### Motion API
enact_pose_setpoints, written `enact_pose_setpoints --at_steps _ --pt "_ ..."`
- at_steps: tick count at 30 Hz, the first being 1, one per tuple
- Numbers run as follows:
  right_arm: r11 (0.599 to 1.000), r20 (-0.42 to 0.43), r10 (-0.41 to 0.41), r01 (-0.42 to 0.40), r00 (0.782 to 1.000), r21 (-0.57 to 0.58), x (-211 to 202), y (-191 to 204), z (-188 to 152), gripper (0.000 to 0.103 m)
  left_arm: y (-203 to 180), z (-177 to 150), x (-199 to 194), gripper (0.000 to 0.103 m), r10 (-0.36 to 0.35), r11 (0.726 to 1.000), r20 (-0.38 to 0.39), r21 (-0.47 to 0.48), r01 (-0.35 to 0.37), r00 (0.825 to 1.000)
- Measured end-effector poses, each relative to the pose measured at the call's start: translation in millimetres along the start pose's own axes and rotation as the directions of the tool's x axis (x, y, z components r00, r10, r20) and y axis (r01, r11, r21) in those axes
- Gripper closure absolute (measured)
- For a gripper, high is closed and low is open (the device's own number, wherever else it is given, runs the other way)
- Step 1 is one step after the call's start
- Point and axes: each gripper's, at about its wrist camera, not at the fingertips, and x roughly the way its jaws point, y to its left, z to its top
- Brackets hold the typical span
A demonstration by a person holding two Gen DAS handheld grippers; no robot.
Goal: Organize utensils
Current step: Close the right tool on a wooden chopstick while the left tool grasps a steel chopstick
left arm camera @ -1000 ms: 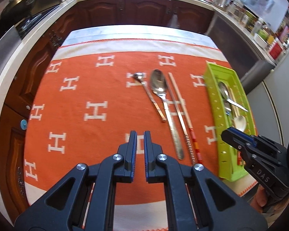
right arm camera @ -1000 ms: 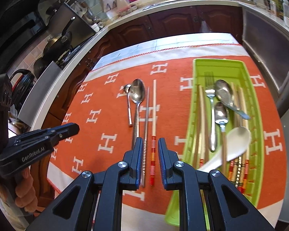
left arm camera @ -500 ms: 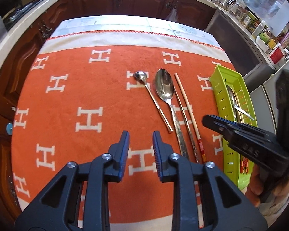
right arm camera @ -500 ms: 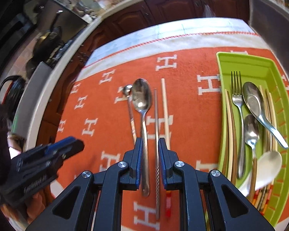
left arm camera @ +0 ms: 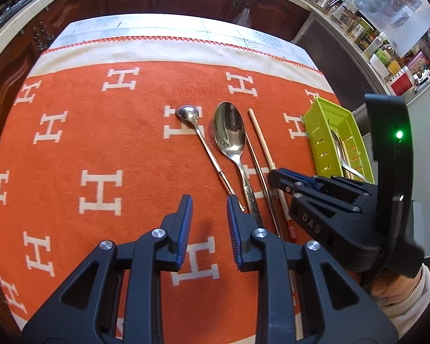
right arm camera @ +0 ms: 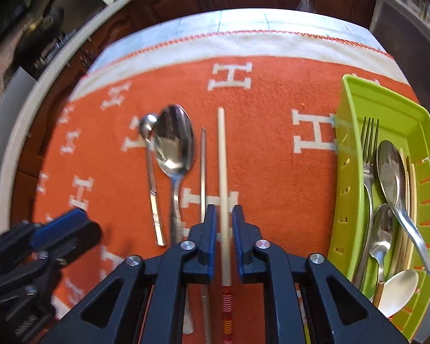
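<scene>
On the orange cloth lie a small spoon (left arm camera: 199, 137) (right arm camera: 150, 166), a large spoon (left arm camera: 231, 140) (right arm camera: 173, 146), a metal chopstick (left arm camera: 261, 177) (right arm camera: 203, 166) and a wooden chopstick (left arm camera: 262, 140) (right arm camera: 222, 154) with a red banded end. My right gripper (right arm camera: 223, 215) (left arm camera: 275, 176) is open a little, low over the cloth, its jaws either side of the wooden chopstick without closing on it. My left gripper (left arm camera: 207, 207) is open and empty, just above the cloth, close to the small spoon's handle end.
A green slotted tray (right arm camera: 358, 154) (left arm camera: 326, 132) at the cloth's right edge holds a fork (right arm camera: 368, 154), several spoons and chopsticks. Dark wooden cabinets and a counter surround the table. The orange cloth (left arm camera: 100, 143) has white H marks.
Both grippers have moved forward and down toward the utensils. The left gripper has opened wider. The right gripper has shifted right, from over the metal chopstick to straddling the wooden one.
</scene>
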Motion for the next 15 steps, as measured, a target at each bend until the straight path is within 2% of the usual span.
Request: enact_pose_setpoints --at_steps 5,7,15 --pt "0.992 0.038 -0.066 0.070 0.997 -0.103 2.9 13.0 -5.3 0.097 0.4 1.1 3.6 0.082 -0.022 1.000 -0.004 0.000 0.022 1.000" --pt "0.991 0.050 -0.072 0.077 0.996 -0.109 1.3 13.9 -9.7 0.098 -1.2 1.8 6.1 0.082 -0.033 0.999 -0.005 0.002 0.033 0.999" --pt "0.995 0.074 0.085 -0.089 0.994 0.047 -25.0 -14.9 -24.3 0.098 -14.3 3.2 19.3 0.082 -0.012 1.000 -0.025 0.007 0.012 1.000"
